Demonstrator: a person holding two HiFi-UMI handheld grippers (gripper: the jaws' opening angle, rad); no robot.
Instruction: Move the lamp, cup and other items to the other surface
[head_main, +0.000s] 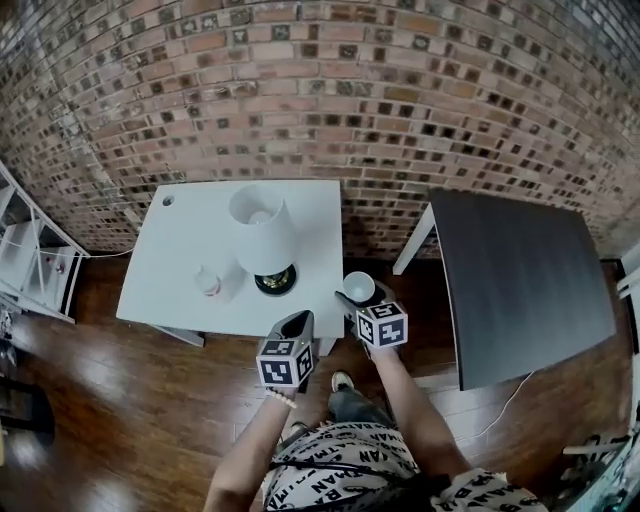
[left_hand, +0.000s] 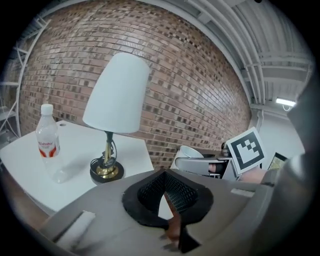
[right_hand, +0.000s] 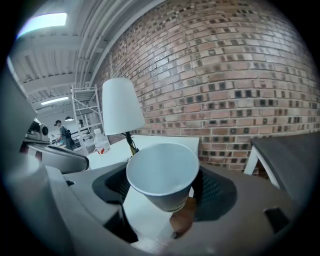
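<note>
My right gripper (head_main: 352, 298) is shut on a white paper cup (head_main: 358, 288), held in the air just off the right front corner of the white table (head_main: 190, 225). In the right gripper view the cup (right_hand: 162, 175) sits tilted between the jaws, its mouth towards the camera. A lamp with a white shade (head_main: 262, 235) and a small water bottle (head_main: 208, 281) stand on the white table. The dark table (head_main: 520, 280) stands to the right. My left gripper (head_main: 297, 322) hangs before the white table's front edge, jaws together and holding nothing. The left gripper view shows the lamp (left_hand: 116, 95) and the bottle (left_hand: 47, 137).
A brick wall (head_main: 320, 100) runs behind both tables, with a gap of wooden floor (head_main: 380, 255) between them. A white shelf unit (head_main: 35, 260) stands at the far left. A thin cable (head_main: 505, 405) lies on the floor near the dark table's front.
</note>
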